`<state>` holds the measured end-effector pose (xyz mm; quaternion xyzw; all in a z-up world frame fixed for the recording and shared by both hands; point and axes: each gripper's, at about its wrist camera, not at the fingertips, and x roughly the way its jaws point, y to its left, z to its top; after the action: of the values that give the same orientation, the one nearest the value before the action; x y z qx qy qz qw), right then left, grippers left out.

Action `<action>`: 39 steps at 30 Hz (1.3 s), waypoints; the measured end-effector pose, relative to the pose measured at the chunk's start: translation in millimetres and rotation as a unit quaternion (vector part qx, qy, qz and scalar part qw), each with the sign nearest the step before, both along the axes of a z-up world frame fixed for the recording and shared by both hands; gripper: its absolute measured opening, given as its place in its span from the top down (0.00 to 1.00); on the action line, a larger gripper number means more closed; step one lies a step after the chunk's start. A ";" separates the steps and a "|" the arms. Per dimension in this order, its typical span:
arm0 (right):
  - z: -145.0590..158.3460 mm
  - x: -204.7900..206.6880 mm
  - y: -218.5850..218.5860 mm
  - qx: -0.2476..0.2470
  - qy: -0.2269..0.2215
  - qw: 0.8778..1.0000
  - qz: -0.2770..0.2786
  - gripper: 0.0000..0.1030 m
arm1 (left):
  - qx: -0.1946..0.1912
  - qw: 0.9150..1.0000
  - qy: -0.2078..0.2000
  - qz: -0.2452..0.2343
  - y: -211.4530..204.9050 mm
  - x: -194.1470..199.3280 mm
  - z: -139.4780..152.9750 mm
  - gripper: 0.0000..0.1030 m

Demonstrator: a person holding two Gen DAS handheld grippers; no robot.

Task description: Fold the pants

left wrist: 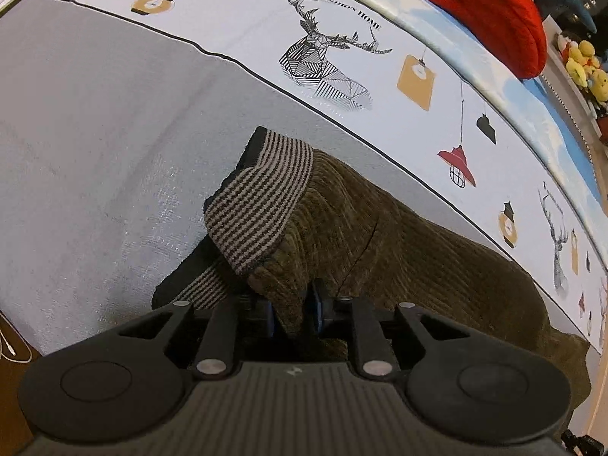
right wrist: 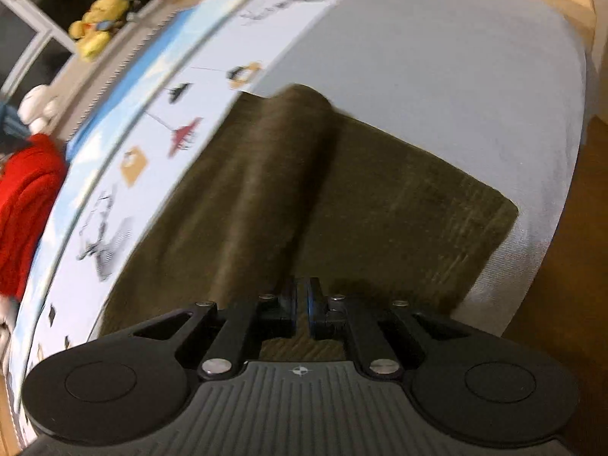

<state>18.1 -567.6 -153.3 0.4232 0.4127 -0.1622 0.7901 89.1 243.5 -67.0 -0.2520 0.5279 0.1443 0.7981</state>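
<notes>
**Spotter:** Ribbed black housing fills the bottom of your left wrist view, and just past it your left claw (left wrist: 295, 313) is clamped on a fold of the pants (left wrist: 380, 235), olive-brown corduroy with fine wales, bunched up between the blue pads.

**Checker:** And the waistband?

**Spotter:** Your striped knit waistband (left wrist: 262, 197), tan and black ribbing, is flipped over and stands just beyond that claw, its dark lining showing at the edge.

**Checker:** What about your right side?

**Spotter:** Your right claw (right wrist: 303, 313) is pinched on the same corduroy; the view is smeared. From there the pants (right wrist: 342, 197) spread flat with one raised ridge running away from you and a squared corner toward the right.

**Checker:** Where do they lie?

**Spotter:** On the bed, on the plain grey part of the bedsheet (left wrist: 95, 133), beside its white border (left wrist: 342, 38) printed with line-drawn deer and hanging lanterns. A red knit garment (left wrist: 494, 11) lies beyond the border.
</notes>
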 end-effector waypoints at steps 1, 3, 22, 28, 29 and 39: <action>-2.9 5.2 -4.7 0.007 -0.004 1.000 -0.005 0.93 | 0.005 1.000 0.002 -0.004 -1.4 1.2 0.7 0.80; -5.4 13.6 -12.8 0.008 -0.019 1.000 -0.013 0.93 | 0.015 1.000 0.004 -0.011 -4.6 3.4 1.8 0.79; -33.7 90.7 -33.0 0.012 -0.070 0.995 -0.065 0.52 | 0.039 0.998 0.028 -0.052 -11.9 14.9 -5.7 0.69; -28.9 89.0 -30.3 0.000 -0.071 0.996 -0.059 0.53 | 0.017 0.999 0.028 -0.035 -7.1 17.1 -8.0 0.69; -27.9 88.1 -30.8 0.001 -0.076 0.995 -0.058 0.65 | 0.015 0.999 0.027 -0.033 -7.2 17.6 -7.9 0.69; 52.7 23.9 -36.3 -0.031 -0.159 0.979 -0.121 0.94 | 0.029 0.999 -0.034 -0.029 -8.5 3.4 17.6 0.88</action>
<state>42.1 -603.8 -100.6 0.4658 0.2226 -0.1996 0.8329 92.5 235.0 -49.4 -0.2183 0.5036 0.1276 0.8261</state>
